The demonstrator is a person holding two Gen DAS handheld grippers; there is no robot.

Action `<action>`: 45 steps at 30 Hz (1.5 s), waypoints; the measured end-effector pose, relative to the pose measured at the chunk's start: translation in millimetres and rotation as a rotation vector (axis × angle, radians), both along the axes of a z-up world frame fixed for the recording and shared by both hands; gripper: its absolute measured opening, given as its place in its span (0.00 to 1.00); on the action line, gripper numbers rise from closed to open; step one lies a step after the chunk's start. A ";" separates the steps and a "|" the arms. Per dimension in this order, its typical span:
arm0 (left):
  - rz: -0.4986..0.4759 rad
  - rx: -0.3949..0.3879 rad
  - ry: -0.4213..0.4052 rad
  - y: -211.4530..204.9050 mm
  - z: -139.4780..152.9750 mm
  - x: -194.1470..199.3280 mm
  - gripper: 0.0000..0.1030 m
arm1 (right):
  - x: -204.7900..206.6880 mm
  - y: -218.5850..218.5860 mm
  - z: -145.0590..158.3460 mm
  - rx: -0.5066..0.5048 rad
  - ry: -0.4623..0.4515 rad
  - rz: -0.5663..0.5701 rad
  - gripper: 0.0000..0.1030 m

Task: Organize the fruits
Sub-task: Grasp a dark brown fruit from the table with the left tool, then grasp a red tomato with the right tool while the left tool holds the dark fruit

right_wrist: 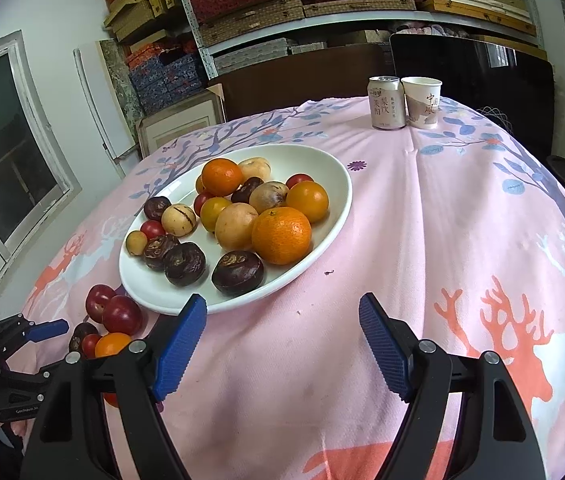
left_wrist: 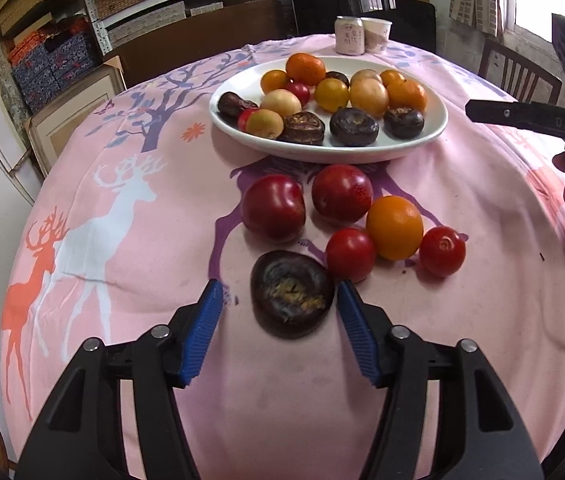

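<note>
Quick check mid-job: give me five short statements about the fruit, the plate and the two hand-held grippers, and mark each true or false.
1. A dark water chestnut lies on the cloth between the blue pads of the left hand-held gripper. True.
2. The right hand-held gripper holds an orange. False: nothing is between its pads; it is open over bare tablecloth.
3. The white plate is empty. False: it holds oranges, water chestnuts and other small fruit.
4. Six fruits lie loose on the cloth beside the plate. True.
5. The can lies on its side. False: it stands upright beside a paper cup.
</note>
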State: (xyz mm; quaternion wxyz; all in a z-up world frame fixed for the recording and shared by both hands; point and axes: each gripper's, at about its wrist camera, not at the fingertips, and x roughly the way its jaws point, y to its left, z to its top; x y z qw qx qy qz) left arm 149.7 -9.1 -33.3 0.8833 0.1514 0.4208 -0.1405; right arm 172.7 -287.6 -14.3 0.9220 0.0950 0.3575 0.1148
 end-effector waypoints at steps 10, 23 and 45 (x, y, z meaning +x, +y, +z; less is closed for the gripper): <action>-0.025 -0.012 0.032 -5.9 -5.4 -2.9 0.41 | 0.6 4.9 -2.1 -0.010 0.013 0.037 0.77; 0.013 -0.053 0.024 13.4 1.7 -32.3 0.42 | -52.5 116.4 -0.6 -0.177 0.030 0.450 0.70; 0.031 -0.100 0.030 20.5 0.0 -36.1 0.42 | -47.6 127.1 -9.2 -0.213 0.136 0.379 0.29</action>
